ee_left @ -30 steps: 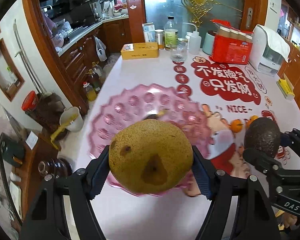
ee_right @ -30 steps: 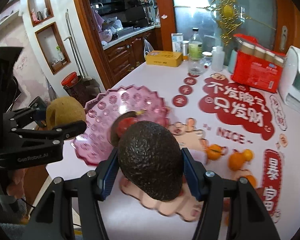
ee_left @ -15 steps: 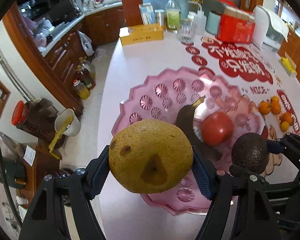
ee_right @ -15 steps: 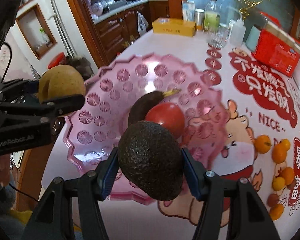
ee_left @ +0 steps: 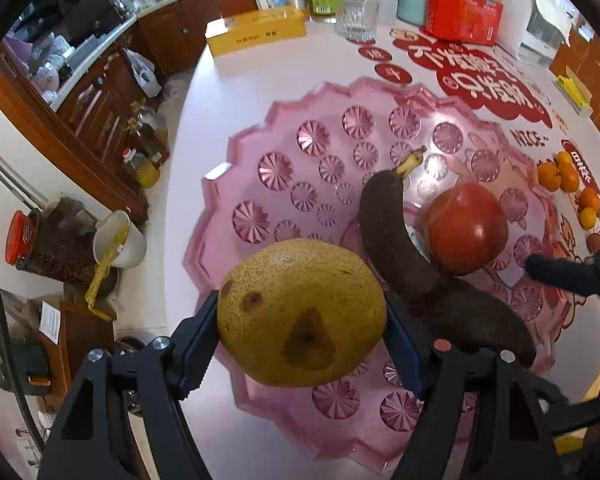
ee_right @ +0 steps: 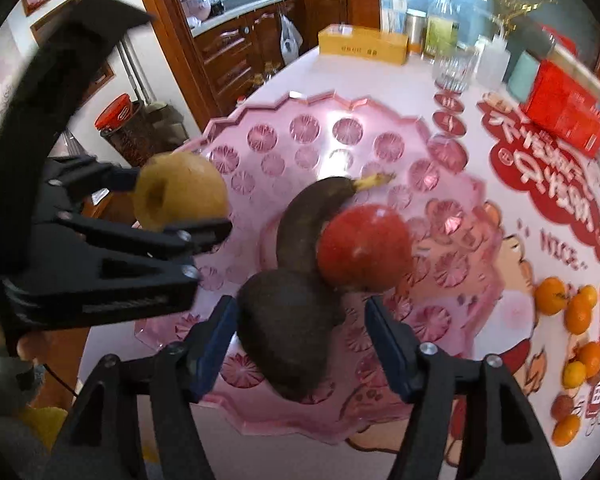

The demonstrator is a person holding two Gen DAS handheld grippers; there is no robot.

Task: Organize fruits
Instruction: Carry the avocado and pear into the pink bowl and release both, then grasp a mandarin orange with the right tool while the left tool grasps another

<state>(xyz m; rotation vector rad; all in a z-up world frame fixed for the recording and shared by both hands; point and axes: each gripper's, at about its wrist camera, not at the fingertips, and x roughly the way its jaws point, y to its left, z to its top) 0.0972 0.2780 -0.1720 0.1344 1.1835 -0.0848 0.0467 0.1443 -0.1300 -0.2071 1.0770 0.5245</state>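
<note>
I am opening the right claw [ee_right: 300, 320] around the avocado [ee_right: 288, 332] on the pink tray [ee_left: 260, 128], while the left claw [ee_left: 300, 320] is gripping the pear [ee_left: 300, 312], needing lowering next.

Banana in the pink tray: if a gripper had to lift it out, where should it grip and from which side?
Grip the banana across its upper body just below the yellow stem, coming from above. That end is exposed; the apple presses its right flank and the avocado crowds its lower end.

A: Where is room on the pink tray [ee_left: 284, 168]?
B: Its upper-left half is bare. The blackened banana [ee_left: 384, 220] and red apple [ee_left: 466, 232] crowd the centre and right.
</note>
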